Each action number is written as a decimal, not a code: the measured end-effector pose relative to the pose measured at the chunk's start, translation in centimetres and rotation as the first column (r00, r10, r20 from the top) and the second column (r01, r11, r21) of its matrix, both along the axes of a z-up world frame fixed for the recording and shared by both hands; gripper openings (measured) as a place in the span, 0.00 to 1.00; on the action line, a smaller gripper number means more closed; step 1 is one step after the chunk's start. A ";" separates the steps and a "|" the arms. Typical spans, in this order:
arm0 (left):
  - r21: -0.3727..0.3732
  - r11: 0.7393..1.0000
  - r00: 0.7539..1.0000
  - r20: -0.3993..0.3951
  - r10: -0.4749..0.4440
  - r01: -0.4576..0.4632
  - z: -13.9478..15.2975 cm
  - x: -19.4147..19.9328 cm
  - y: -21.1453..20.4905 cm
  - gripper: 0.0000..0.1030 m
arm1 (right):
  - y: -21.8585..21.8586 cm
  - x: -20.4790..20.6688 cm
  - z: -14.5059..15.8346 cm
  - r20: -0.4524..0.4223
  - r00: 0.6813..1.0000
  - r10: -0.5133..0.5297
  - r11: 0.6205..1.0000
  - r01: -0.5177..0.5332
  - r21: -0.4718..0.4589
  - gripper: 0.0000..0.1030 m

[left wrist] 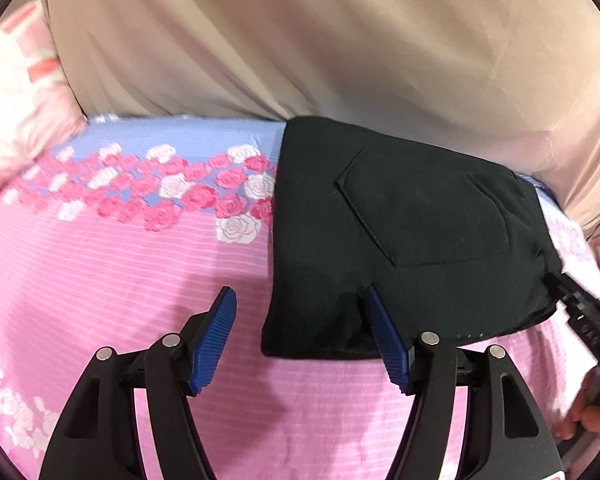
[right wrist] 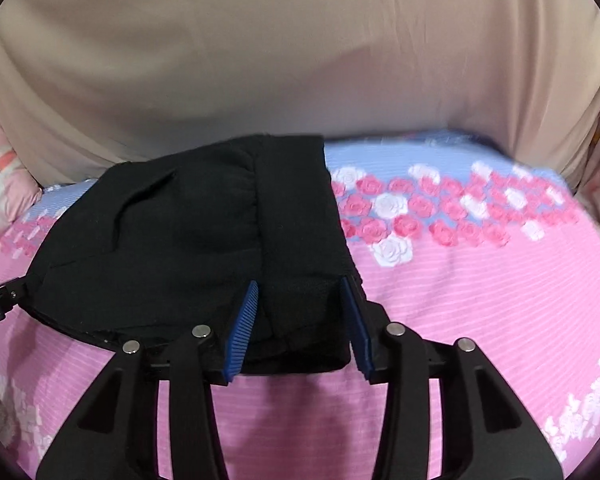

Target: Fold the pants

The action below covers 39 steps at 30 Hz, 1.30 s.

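The black pants [left wrist: 404,232] lie folded into a compact stack on the pink bed sheet [left wrist: 120,264], a back pocket facing up. My left gripper [left wrist: 300,312] is open at the stack's near left corner; its right pad [left wrist: 384,332] presses on the fabric edge, its left pad [left wrist: 216,332] is over bare sheet. In the right wrist view the pants [right wrist: 188,236] show their waistband side. My right gripper [right wrist: 302,312] is open, its fingers straddling the near right corner of the stack.
The sheet has a band of pink and white roses [right wrist: 440,208] on blue at the far side. A beige cloth backdrop [left wrist: 300,40] rises behind the bed. A pink and white pillow [left wrist: 20,92] sits far left. The other gripper [left wrist: 592,320] shows at the right edge.
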<state>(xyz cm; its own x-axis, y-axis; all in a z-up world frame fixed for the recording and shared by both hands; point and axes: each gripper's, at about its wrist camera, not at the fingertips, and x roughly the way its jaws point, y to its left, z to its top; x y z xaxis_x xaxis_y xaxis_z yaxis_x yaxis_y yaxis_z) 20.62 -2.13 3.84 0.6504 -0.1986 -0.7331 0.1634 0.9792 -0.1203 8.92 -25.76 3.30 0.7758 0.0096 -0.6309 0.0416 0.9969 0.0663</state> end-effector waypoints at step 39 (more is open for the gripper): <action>0.057 0.997 0.971 0.237 0.039 -0.054 0.4 -9.3 -2.3 0.83 | 1.8 -10.1 -0.9 0.074 0.994 -0.077 0.992 0.084 -0.094 0.94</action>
